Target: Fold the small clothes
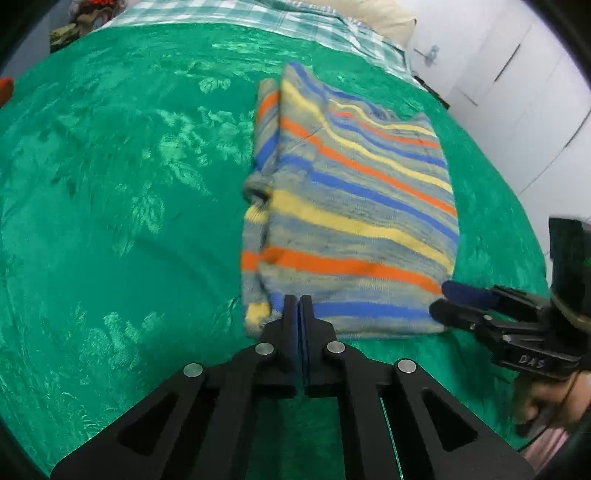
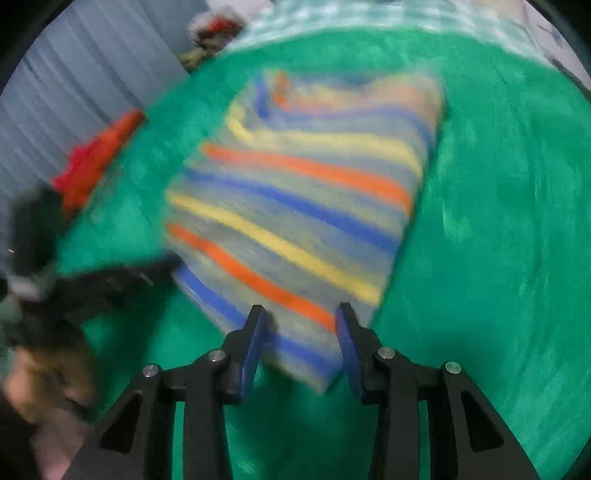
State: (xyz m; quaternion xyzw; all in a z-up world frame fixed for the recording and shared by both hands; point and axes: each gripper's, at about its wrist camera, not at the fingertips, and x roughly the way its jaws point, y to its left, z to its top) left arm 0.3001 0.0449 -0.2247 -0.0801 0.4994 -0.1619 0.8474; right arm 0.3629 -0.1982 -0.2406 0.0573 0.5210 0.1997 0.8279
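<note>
At the far left edge of the left wrist view a red scrap (image 1: 6, 88) pokes in; the right wrist view shows it as a crumpled red cloth (image 2: 92, 157) lying on the green spread (image 1: 110, 203) near a grey pleated curtain (image 2: 74, 92). Beyond it, at the head of the bed, sits a blurred heap of red and olive stuff (image 2: 210, 33) against a checked sheet (image 1: 229, 14).

The left gripper (image 1: 298, 301) has its jaws pressed together, tips at the near edge of the sweater (image 1: 351, 206); whether any knit is pinched between them cannot be told. The sweater, striped blue, yellow and orange on grey, lies folded into a rough rectangle on the spread, a sleeve tucked along its left side.

The right gripper (image 2: 301, 314) is partly open, its blue pads straddling the sweater's near right corner without clearly pressing it; this view is smeared by motion. Seen from the left camera, it reaches in from the right, tips just beside that corner, a hand (image 1: 546, 402) beneath it.

Further right are a cream pillow (image 1: 384, 18) and white cupboard doors (image 1: 517, 74). Nothing lies between either gripper and the sweater.
</note>
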